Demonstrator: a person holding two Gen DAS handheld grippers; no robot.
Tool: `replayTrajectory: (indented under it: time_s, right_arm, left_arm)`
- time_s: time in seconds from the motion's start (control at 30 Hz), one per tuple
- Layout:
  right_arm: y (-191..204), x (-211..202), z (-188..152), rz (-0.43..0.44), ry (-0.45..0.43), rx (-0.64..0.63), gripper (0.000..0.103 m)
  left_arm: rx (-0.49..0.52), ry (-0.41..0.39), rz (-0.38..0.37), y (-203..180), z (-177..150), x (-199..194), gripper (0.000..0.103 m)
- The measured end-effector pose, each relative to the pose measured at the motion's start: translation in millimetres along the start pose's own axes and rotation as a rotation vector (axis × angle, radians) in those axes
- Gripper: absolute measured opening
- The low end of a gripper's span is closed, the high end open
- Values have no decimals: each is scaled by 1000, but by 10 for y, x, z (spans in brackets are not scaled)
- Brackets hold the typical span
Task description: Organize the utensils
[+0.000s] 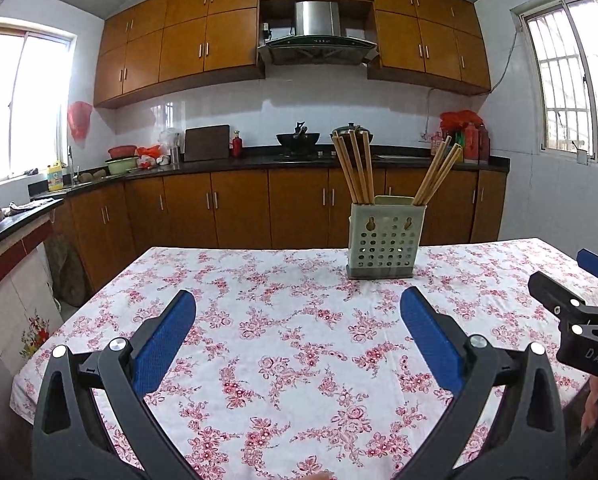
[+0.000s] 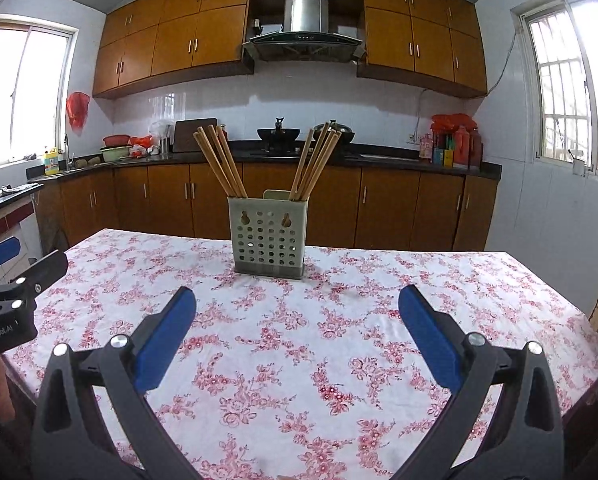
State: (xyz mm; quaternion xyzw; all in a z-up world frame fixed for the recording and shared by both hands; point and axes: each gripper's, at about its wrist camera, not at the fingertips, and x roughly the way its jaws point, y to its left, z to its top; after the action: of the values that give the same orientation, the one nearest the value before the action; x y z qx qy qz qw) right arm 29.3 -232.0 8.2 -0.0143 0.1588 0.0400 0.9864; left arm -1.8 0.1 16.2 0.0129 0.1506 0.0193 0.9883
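1. Chopsticks (image 1: 353, 168) stand in 2 leaning bunches in a perforated holder (image 1: 383, 240) on the floral tablecloth (image 1: 283, 344).
2. Left gripper (image 1: 298, 316) gapes wide, empty, holder ahead, apart.
3. Right gripper (image 2: 297, 312) likewise spread, empty.

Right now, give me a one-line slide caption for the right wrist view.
Open right gripper facing a perforated utensil holder with two chopstick bundles on a floral tablecloth.

Both wrist views face the chopstick holder (image 1: 385, 236) (image 2: 268, 238)
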Motion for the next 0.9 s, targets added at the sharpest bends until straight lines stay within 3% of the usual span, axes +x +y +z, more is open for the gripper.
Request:
replayTrajectory:
  time_s: [0.9]
  right_arm:
    - [-66, -1, -88, -15, 13, 25, 99]
  left_arm:
    - [-17, 39, -9, -11, -74, 18, 101]
